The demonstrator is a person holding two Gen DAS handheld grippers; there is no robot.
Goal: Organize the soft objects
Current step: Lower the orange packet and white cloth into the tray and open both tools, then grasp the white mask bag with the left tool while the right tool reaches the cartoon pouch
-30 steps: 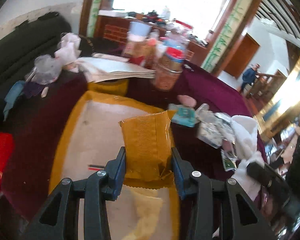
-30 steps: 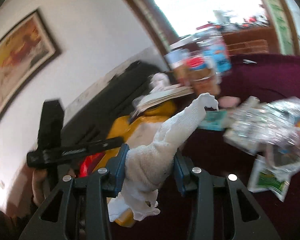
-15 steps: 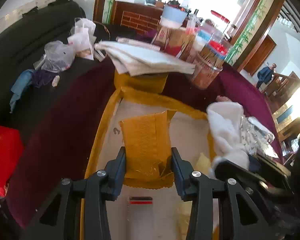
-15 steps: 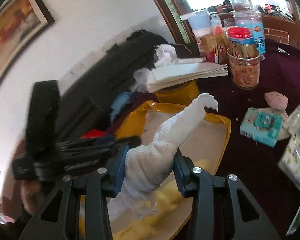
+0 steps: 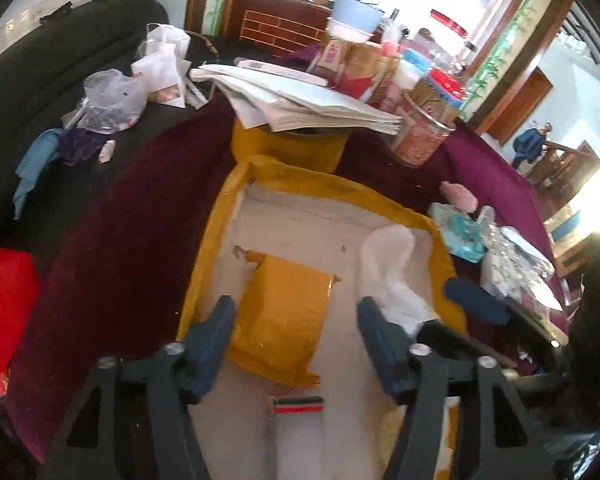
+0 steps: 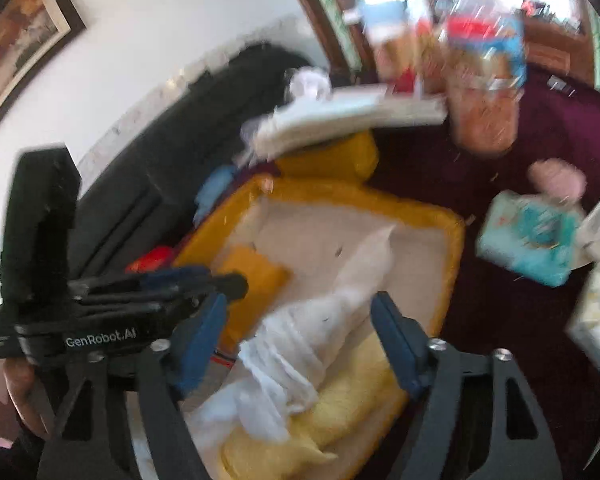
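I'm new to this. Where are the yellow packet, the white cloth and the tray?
yellow packet (image 5: 284,316), left wrist view, its flat middle.
white cloth (image 6: 300,344), right wrist view, its bunched middle.
tray (image 5: 324,178), left wrist view, its far rim.

The left tongs (image 5: 296,334) are spread wide, their blue-padded fingers (image 5: 214,338) well apart with nothing clamped between them, pointing forward and tilted down. The right tongs (image 6: 298,334) are likewise spread, pads (image 6: 398,340) clear on both sides, angled downward. The right wrist view shows the left tongs from the side, gripped by the person's left hand (image 6: 18,392) at the lower left edge.
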